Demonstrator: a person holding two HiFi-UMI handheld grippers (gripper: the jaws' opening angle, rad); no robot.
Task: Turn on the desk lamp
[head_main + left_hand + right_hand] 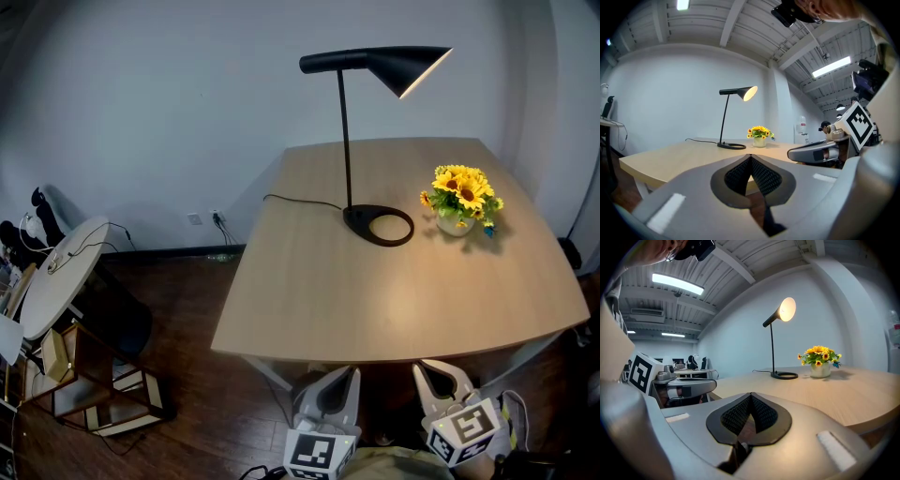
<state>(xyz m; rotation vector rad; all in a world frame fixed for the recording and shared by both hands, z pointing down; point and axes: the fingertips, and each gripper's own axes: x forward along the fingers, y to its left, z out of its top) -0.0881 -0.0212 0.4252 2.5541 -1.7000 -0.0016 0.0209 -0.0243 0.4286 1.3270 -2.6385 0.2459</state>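
Jaws pressed together, empty, on left gripper [339, 380] and right gripper [433, 373], both held below the table [309, 309] near edge. At the far side, desk lamp [348, 141] is seen lit; task judged done.

Light wood table [309, 309], its near edge just ahead of the left gripper [348, 373] and right gripper [427, 367] tips. Far ahead of both stands a lit black desk lamp [394, 64] on a ring base [360, 221]. Its cord [300, 200] trails left. A sunflower pot [459, 202] sits just right of the base.
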